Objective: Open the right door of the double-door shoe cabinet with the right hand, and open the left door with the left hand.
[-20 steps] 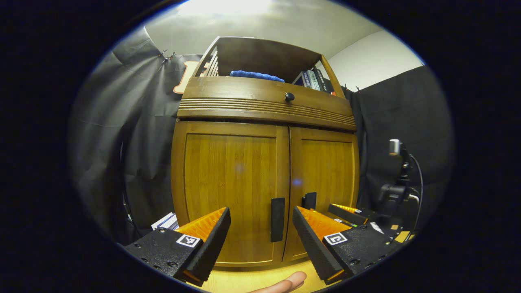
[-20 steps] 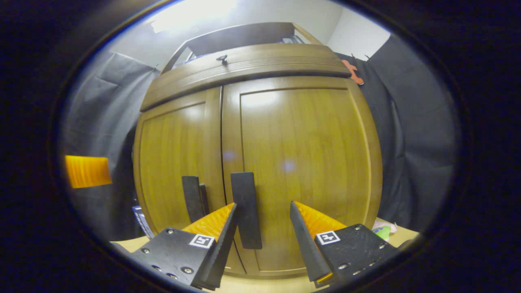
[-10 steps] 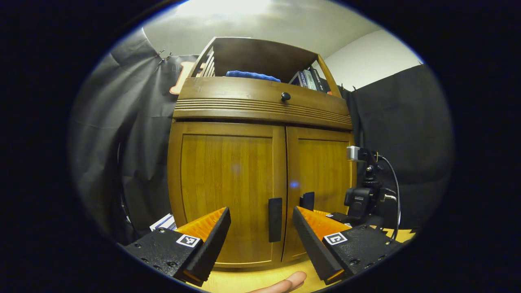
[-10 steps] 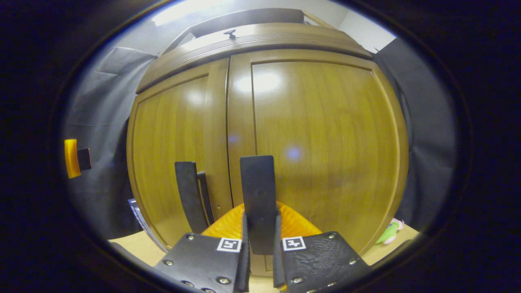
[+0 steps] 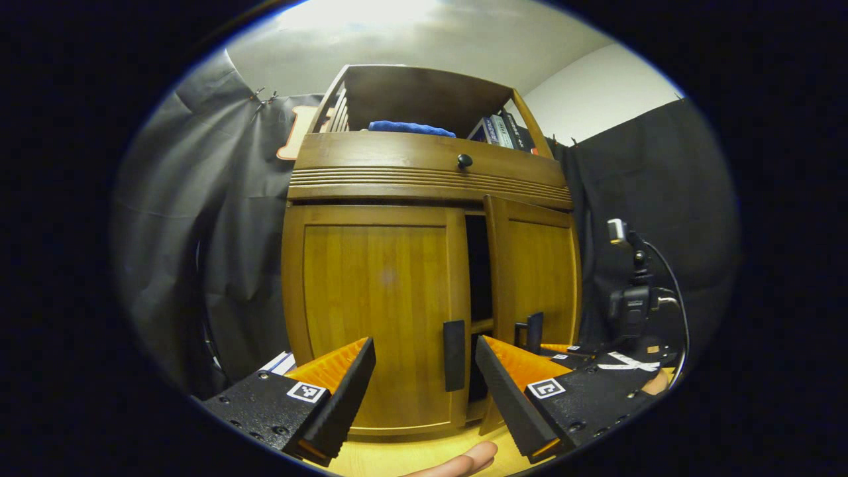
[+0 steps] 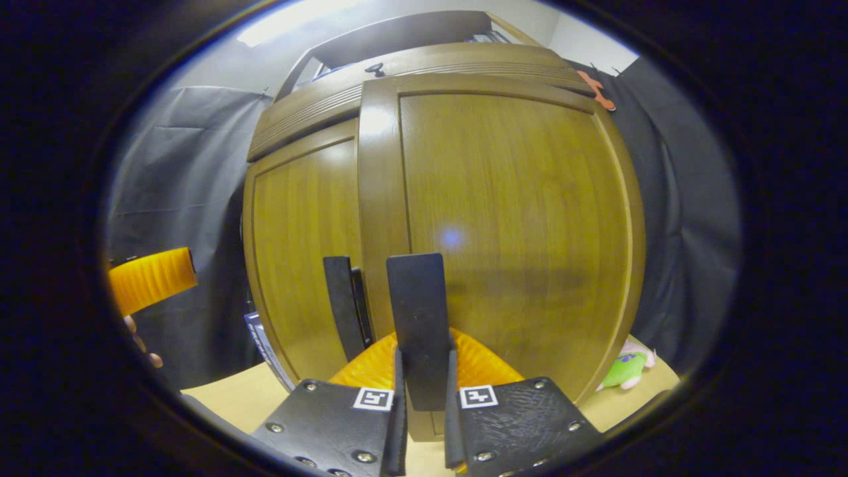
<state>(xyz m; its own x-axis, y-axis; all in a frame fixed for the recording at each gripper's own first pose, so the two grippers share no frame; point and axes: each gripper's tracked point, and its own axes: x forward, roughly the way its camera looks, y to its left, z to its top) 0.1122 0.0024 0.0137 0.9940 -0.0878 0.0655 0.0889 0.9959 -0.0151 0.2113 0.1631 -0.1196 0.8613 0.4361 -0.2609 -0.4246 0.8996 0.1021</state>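
Right door: [image 5: 535,268] ajar, its free edge swung out from the shoe cabinet [image 5: 424,169], a dark gap showing between it and the left door [image 5: 377,311], which sits flush and closed.
Right handle: [image 6: 417,318] a flat black upright bar near the door's inner edge, long axis vertical; it stands off the panel, so there is room behind it.
Right gripper: [image 6: 422,404] my fingers are pinched on that bar from both sides, low on its length.
Handling: I judge the door a stiff wooden panel that swings on side hinges; the bar looks smooth, so a firm squeeze and a pull along the arc should keep it from slipping.
Left handle: [image 5: 454,346] the matching black vertical bar, dead ahead between my left fingers.
Left gripper: [image 5: 424,381] spread wide, apart from the handle, nothing held.
Around: blue cloth [image 5: 411,127] and books [image 5: 503,130] on the top shelf; green plush toy [image 6: 626,368] on the floor at the cabinet's right.
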